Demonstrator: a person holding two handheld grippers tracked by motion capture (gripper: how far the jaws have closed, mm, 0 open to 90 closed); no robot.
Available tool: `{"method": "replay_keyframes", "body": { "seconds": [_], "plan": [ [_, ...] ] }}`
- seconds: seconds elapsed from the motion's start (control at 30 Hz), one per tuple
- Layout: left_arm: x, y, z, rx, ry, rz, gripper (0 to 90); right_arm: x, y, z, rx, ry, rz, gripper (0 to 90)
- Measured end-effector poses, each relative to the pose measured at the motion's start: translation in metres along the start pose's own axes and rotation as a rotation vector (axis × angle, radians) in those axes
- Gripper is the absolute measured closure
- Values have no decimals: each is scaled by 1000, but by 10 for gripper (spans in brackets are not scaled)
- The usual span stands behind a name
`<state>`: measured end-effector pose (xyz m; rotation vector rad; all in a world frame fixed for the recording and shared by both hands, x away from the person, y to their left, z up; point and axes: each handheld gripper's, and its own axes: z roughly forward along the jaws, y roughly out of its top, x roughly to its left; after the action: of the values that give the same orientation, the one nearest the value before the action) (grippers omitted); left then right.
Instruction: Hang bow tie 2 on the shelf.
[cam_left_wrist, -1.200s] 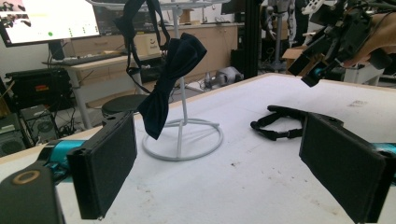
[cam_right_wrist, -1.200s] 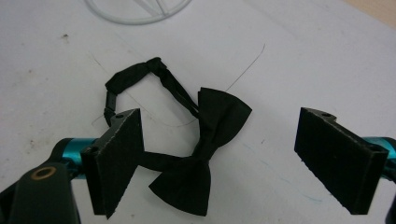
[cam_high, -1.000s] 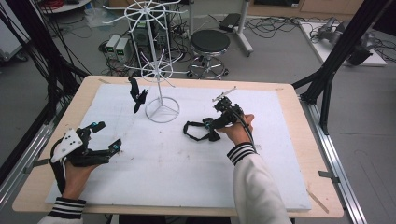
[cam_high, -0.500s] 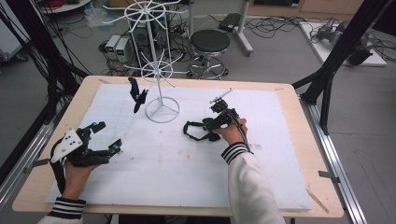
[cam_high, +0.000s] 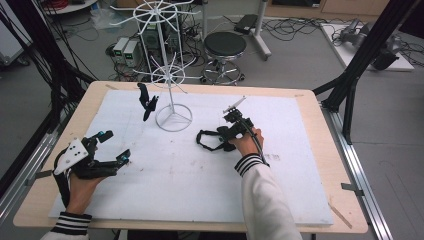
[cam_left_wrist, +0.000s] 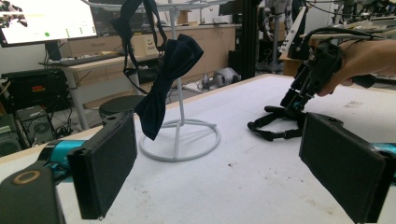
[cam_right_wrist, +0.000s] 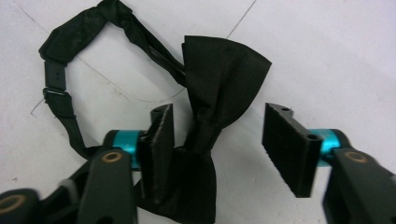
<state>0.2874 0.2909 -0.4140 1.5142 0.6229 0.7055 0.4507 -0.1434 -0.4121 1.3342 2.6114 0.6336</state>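
Observation:
A black bow tie (cam_right_wrist: 219, 79) with its strap loop (cam_high: 202, 141) lies on the white mat (cam_high: 200, 190) near the table's middle. My right gripper (cam_right_wrist: 218, 114) points down over it and its jaws have just been closing. The tie's knot sits between them; the left pad (cam_right_wrist: 159, 140) touches a wing, while the right pad (cam_right_wrist: 285, 140) stands apart from it. A second bow tie (cam_high: 147, 102) hangs from the white wire stand (cam_high: 173, 119). My left gripper (cam_high: 116, 146) rests at the mat's left side, open with nothing between its pads (cam_left_wrist: 109, 163).
The wire stand's ring base (cam_left_wrist: 180, 142) stands on the mat between the two grippers. Behind the table are a black stool (cam_high: 225, 45), boxes and cables on the floor. Black frame legs (cam_high: 360, 65) rise at the far right corner.
My right gripper has sunk a little onto the lying bow tie and its jaws have narrowed around the knot. The left gripper has stayed where it was.

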Motion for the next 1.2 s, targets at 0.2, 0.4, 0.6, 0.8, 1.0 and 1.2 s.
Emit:
{"method": "replay_keyframes", "body": {
  "seconds": [0.2,0.4,0.6,0.8,1.0,1.2],
  "plan": [
    [2,1,-4,-6,10,-3,119,4,2,2,18,-10,-18,570],
    [3,2,-4,-11,10,-2,119,8,2,4,42,-19,-19,730],
    [2,3,-5,-12,8,0,119,13,5,5,56,-38,-29,769],
    [3,2,-5,-11,10,-2,119,7,3,2,48,4,3,769],
    [1,1,-3,-7,5,-3,119,4,2,-2,23,33,1,768],
    [2,1,-3,-3,6,-2,119,2,2,-10,-44,73,-4,768]
  ]
}}
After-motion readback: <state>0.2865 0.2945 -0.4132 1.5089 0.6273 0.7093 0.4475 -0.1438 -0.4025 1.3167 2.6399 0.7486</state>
